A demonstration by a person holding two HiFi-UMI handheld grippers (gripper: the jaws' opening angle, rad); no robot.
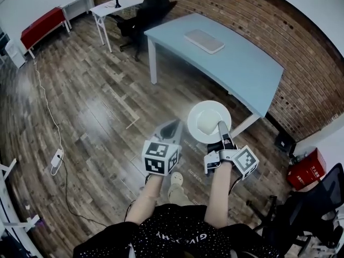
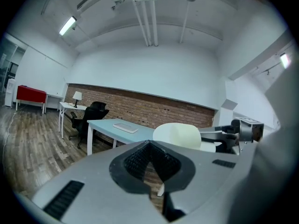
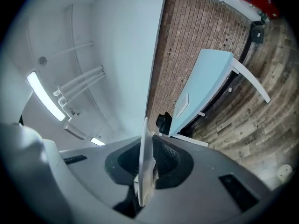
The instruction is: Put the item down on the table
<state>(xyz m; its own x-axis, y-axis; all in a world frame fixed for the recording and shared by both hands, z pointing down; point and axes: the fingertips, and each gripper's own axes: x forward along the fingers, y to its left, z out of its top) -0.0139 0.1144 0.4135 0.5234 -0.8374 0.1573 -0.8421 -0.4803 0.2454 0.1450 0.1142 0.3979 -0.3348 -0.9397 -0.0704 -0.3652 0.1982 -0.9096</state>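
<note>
- The right gripper (image 1: 221,127) is clamped on the rim of a thin round white plate (image 1: 207,114). In the right gripper view the plate (image 3: 145,148) shows edge-on, pinched between the two dark ribbed pads of the right gripper (image 3: 147,158).
- The plate extends forward from the right gripper's jaws, held in the air and roughly level. A pale raised form sits at its middle; what it is cannot be told.
- The left gripper (image 1: 173,123) is closed and holds nothing. In the left gripper view its jaws (image 2: 149,146) meet with only a thin slit between them.
- The left gripper sits just beside the right one, on its left. From it, the plate (image 2: 177,135) appears ahead and to the right, near but not touching.
- The light blue rectangular surface on white legs (image 1: 242,69) lies ahead of both grippers. Its near corner is just beyond the plate's far edge, and the plate is over the dark wooden plank floor (image 1: 97,101), not over the surface.
- A flat white oblong object (image 1: 204,41) lies on the surface, well ahead of the grippers.
- A red brick wall (image 1: 279,31) runs behind the surface, and a black office chair (image 1: 150,9) stands past its far end.
</note>
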